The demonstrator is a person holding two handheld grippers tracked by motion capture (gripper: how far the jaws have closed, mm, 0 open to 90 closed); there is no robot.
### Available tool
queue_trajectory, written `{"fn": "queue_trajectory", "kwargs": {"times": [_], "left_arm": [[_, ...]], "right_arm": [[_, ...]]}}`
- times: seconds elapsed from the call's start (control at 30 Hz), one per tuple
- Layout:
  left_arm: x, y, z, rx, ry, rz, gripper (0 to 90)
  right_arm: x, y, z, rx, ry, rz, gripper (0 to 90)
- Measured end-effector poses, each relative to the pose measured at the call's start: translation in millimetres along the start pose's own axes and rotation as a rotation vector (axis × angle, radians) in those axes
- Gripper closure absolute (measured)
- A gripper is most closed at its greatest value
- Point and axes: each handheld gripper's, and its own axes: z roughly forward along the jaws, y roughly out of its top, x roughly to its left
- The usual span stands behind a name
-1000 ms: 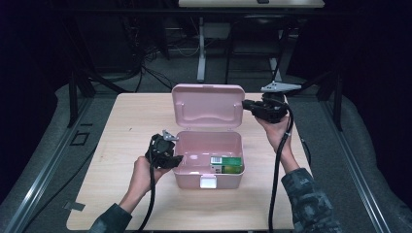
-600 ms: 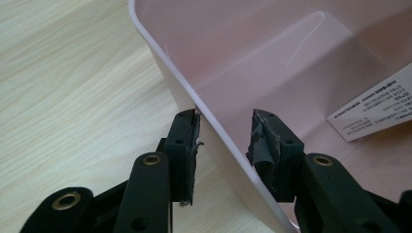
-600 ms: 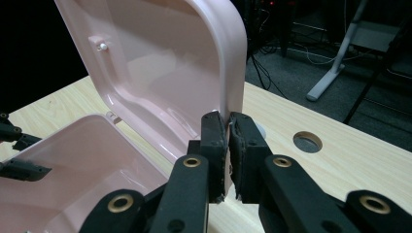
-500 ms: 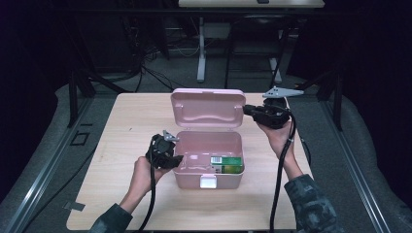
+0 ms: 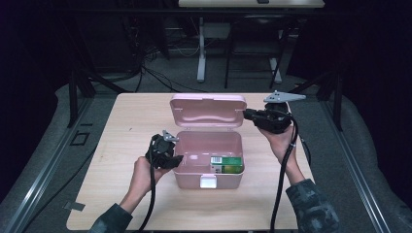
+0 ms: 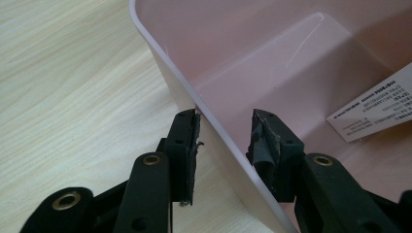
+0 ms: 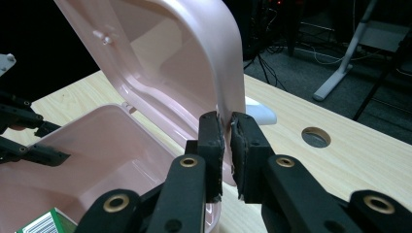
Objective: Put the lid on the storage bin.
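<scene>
A pink plastic box (image 5: pixel 187 180) stands open at the middle of the table, its lid (image 5: pixel 206 111) raised at the back. A green carton (image 5: pixel 226 165) lies in its right front corner. My left gripper (image 5: pixel 177 159) straddles the box's left wall (image 6: pixel 165 53): the outer pad touches the rim, the inner pad sits inside the box, and the grip looks closed on the wall. My right gripper (image 5: pixel 247 114) pinches the lid's right edge; in the right gripper view (image 7: pixel 227 141) both pads press on the lid (image 7: pixel 165 58). The carton's corner (image 7: pixel 43 224) shows below.
The wooden table (image 5: pixel 131 121) has bare room to the left, right and front of the box. A round hole (image 7: pixel 316 137) is cut in the tabletop behind the lid. Beyond the table lie dark floor, cables and a desk's legs (image 5: pixel 200 53).
The right gripper has come slightly down and toward the person with the lid's edge, so the lid's top sits a little lower. The left gripper and the box have stayed put.
</scene>
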Motion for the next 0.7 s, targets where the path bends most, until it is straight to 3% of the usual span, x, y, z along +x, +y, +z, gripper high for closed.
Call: {"fn": "queue_trajectory", "kwargs": {"times": [0.43, 0.7], "left_arm": [[-0.1, -1.3, -0.5, -0.005, 0.002, 0.008, 62.0], [0.8, -2.3, -0.5, -0.013, -0.009, 0.010, 61.7]], "right_arm": [[6.9, -6.0, -5.1, 0.006, 0.000, -0.004, 81.5], [14.9, -7.9, -7.5, 0.004, -0.032, -0.015, 81.2]]}}
